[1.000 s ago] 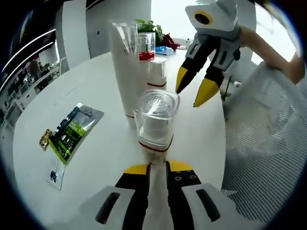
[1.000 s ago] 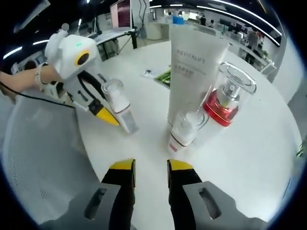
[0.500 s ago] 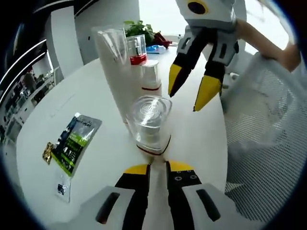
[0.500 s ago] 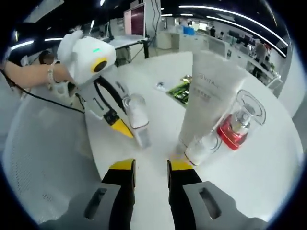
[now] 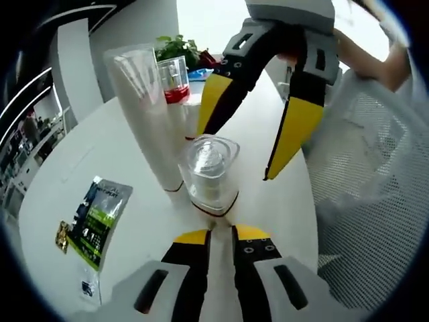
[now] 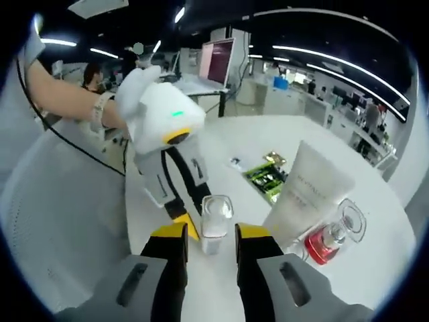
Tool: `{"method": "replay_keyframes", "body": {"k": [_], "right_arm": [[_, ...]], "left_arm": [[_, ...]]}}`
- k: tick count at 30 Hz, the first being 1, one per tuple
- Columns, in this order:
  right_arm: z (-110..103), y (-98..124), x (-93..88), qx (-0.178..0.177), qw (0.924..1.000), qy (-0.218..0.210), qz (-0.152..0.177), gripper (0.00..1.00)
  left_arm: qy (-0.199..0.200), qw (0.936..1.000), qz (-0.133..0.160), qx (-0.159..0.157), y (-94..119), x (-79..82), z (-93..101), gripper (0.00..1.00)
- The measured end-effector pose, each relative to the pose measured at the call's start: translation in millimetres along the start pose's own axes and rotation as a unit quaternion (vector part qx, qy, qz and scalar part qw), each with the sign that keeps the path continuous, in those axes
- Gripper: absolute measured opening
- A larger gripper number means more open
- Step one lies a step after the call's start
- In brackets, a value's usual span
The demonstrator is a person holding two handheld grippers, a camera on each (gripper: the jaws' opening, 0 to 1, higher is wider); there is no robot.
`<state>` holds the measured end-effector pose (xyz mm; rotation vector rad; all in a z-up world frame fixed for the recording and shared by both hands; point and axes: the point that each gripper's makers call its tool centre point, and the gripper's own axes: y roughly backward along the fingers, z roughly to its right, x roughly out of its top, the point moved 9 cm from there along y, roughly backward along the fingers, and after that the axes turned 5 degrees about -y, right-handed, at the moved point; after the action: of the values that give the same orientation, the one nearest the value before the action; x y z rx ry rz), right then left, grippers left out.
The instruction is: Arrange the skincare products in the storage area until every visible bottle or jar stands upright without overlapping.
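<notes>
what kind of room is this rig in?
Most likely an open-plan office: rows of desks with monitors under long ceiling light strips, and the work goes on at a round white table beside a mesh chair.

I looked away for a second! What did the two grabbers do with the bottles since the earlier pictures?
The right gripper came much closer, and its open jaws now hang over the small clear-capped bottle. The left gripper stayed shut just behind that bottle. No bottle was taken hold of or let go. The tall white tube, the red-based bottle and the green packet stayed where they were on the white table.
</notes>
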<state>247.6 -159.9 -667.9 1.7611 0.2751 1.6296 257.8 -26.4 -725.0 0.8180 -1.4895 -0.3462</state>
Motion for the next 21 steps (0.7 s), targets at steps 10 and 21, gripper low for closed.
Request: {"method": "replay_keyframes", "body": {"k": [10,21], "right_arm": [[4.9,-0.8,-5.0,-0.003,0.9997,-0.018,-0.014,0.25],[0.4,-9.2,-11.2,0.007,0.9991,-0.011,-0.041,0.26]], "left_arm": [[-0.018,0.9998,0.002,0.000,-1.1,6.5,-2.2,0.19],[-0.006,0.9993,0.001,0.037,-10.3,16.7,9.9,0.30]]}}
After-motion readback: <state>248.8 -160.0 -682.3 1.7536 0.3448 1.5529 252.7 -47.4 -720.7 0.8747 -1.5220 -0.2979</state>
